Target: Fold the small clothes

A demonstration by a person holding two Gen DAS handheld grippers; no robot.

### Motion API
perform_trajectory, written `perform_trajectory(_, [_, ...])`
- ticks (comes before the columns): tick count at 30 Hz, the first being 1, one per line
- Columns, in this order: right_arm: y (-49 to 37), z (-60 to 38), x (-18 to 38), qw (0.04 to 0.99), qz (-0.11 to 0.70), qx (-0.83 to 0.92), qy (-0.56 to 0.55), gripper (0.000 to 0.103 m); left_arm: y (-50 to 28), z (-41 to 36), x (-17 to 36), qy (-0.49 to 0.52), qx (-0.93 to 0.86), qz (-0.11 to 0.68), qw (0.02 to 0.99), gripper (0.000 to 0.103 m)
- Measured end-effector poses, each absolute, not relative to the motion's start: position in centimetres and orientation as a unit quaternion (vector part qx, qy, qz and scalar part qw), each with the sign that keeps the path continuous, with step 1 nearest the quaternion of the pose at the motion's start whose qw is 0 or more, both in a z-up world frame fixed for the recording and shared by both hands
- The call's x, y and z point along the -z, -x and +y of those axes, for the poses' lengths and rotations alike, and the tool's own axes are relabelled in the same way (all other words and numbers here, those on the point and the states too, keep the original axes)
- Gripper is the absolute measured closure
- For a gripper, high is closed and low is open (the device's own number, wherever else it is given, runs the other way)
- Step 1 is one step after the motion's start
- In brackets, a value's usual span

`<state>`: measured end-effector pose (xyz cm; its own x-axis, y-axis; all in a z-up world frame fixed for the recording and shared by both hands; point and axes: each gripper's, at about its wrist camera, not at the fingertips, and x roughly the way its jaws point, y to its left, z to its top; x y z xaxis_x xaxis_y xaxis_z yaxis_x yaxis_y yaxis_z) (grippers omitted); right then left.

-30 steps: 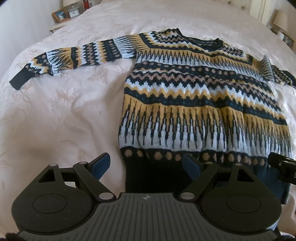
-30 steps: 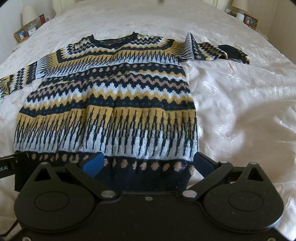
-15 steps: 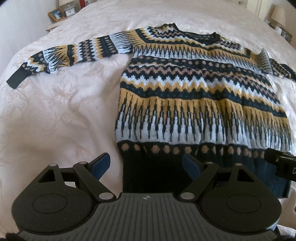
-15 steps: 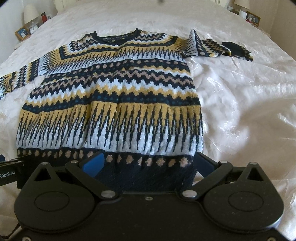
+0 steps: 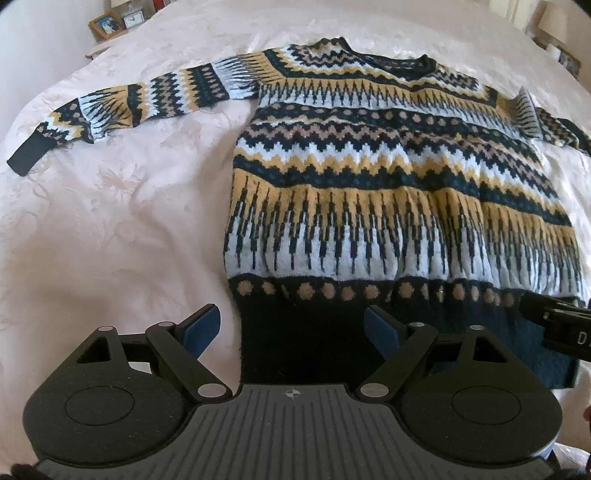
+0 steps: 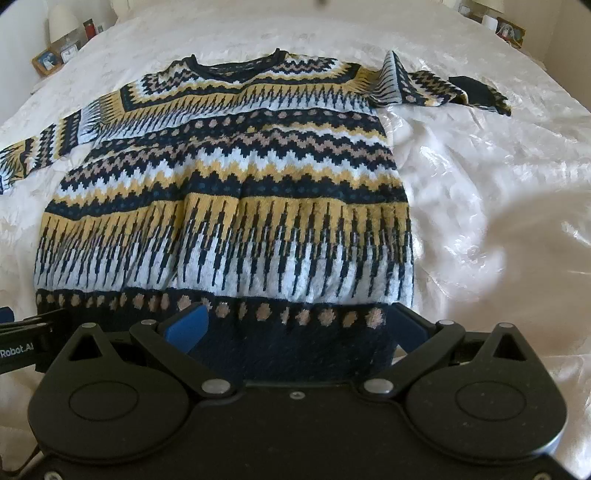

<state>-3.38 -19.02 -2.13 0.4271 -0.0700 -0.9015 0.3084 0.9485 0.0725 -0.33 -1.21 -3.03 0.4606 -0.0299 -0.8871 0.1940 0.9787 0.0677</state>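
Observation:
A patterned knit sweater [image 5: 388,177] in navy, yellow, white and tan lies flat, front up, on a white bedspread [image 5: 110,229], neck away from me. It also shows in the right wrist view [image 6: 229,192]. Its left sleeve [image 5: 122,107] stretches out flat; its right sleeve [image 6: 443,85] is bunched near the shoulder. My left gripper [image 5: 291,328] is open, its jaws straddling the left corner of the navy hem [image 5: 306,332]. My right gripper [image 6: 295,325] is open over the hem's right corner [image 6: 314,343].
A bedside table with a photo frame [image 5: 107,26] and clock stands at the far left. Another with a lamp and frame [image 6: 511,29] is at the far right. The bedspread [image 6: 498,221] is wrinkled to the sweater's right.
Both grippers have moved forward towards the sweater's hem. The hem now lies between each pair of jaws. The sweater has not moved.

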Motion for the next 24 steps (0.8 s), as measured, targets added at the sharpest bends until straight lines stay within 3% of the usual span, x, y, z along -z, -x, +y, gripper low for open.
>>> perform_trajectory(24, [1.2, -19.8, 2.5, 0.809, 0.572, 0.069, -0.118, 0.001, -1.9, -2.0, 1.8, -0.089, 0.104, 0.536, 0.833, 0.018])
